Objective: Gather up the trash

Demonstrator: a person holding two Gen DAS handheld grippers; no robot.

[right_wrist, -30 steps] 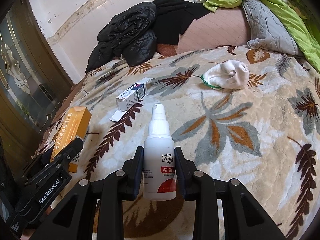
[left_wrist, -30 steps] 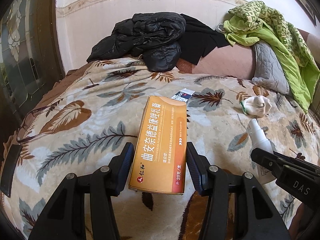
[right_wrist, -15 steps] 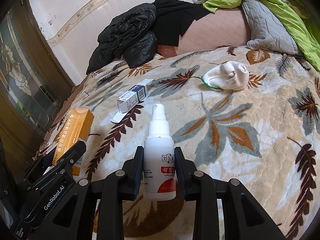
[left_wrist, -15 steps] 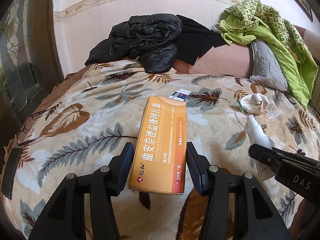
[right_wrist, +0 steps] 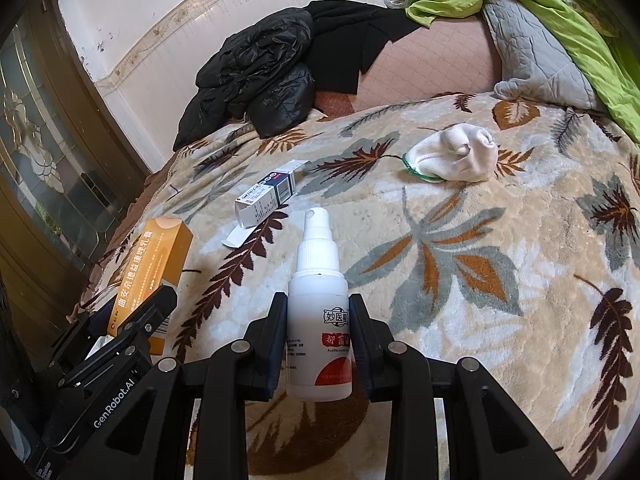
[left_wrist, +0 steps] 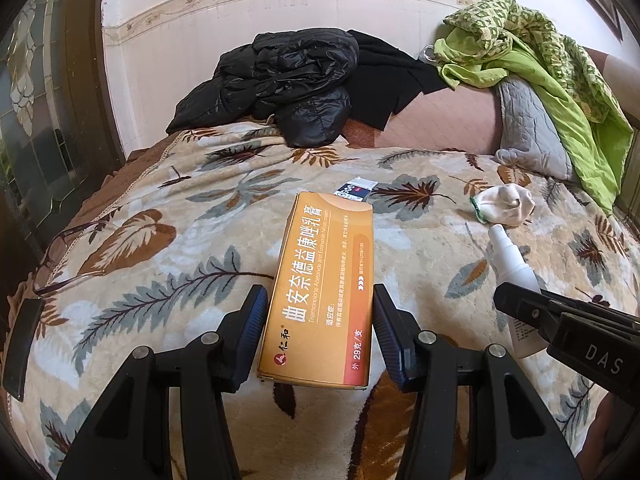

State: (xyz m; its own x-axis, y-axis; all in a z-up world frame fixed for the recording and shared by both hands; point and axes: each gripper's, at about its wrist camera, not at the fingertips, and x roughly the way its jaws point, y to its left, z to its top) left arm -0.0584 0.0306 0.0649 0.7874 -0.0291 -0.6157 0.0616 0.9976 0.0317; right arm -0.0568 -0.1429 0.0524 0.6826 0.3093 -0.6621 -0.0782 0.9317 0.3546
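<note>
Plush fleece in cream, printed with brown, orange and grey leaves, covers the bed [left_wrist: 168,248] that carries everything here. Nearest, the left gripper [left_wrist: 318,328] is clamped on an orange carton [left_wrist: 320,300] — Chinese characters run along it, with "Triamcinolone Acetonide and Econazole Nitrate Cream" in small Latin print and a 29-gram mark on its red end. Beside it the right gripper [right_wrist: 318,334] is clamped on a white spray bottle [right_wrist: 319,312] whose red-and-white label carries Chinese characters I cannot make out fully. "GenRobot.AI" reads on the left tool's body in the right wrist view; "DAS" shows on the right tool in the left wrist view.

At the bed's left edge lie a pair of thin-framed glasses [left_wrist: 68,260] and a dark flat phone-like slab [left_wrist: 22,346]. Toward the middle sits a small white-and-dark-blue box [right_wrist: 266,196] with its end flap open; its print is too small to read. Further right lies a balled white sock [right_wrist: 456,154] with a green cuff.

At the far edge a black puffer jacket [left_wrist: 280,84] is heaped against a white tiled wall with a leaf-pattern border, next to a grey quilted pillow [left_wrist: 528,128] and green bedding [left_wrist: 540,64]. A dark wooden door with patterned glass [right_wrist: 36,148] stands left.
</note>
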